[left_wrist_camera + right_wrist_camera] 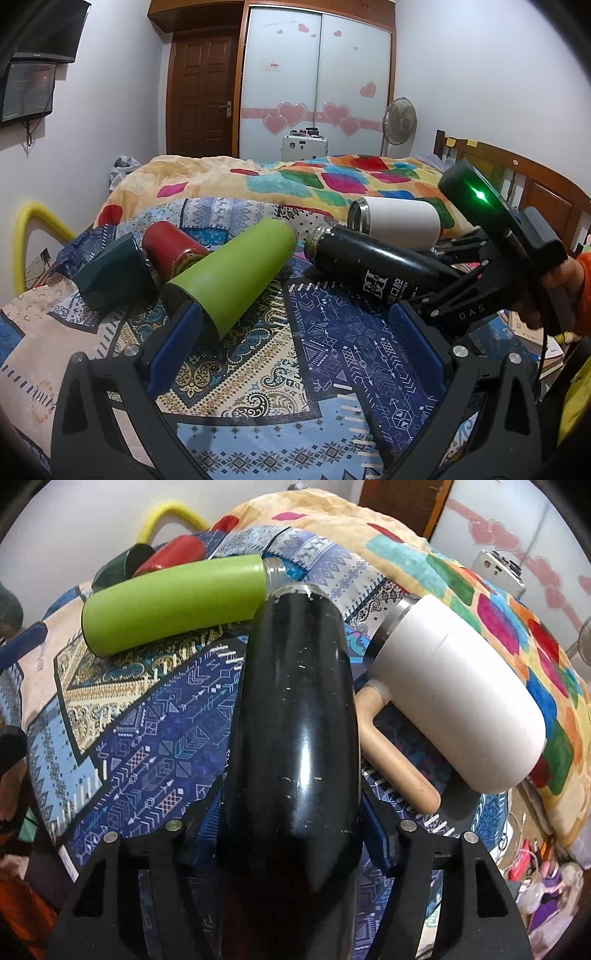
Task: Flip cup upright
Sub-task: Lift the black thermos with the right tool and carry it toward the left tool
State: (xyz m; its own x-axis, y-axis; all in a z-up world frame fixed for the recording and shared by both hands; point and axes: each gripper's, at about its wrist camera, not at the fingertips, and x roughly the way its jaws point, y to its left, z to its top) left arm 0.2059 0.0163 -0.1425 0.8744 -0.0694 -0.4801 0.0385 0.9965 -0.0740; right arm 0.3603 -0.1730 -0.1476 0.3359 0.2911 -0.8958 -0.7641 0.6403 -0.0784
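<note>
I am clamping my right gripper (291, 834) around the base end of the black cup (295, 709), its blue pads pressed against either side of the dark body, and the cup is lying on its side with its threaded mouth pointing away from me across the patterned bedspread (147, 738). I am holding it low near the bottom because, as I judge it, that end has to swing down to become the foot when I tip the mouth upward. My left gripper (295, 332) is hanging wide open with nothing between its pads, hovering just short of the green cup (236, 269), which is also lying on its side with its mouth just beside the black one's. I am keeping that hand free, I think, so it can steady or take the next cup. The white mug (454, 690) is resting on its side to the right, its wooden handle (399, 753) lying close beside the black cup, so I am reckoning on lifting clear of it.
</note>
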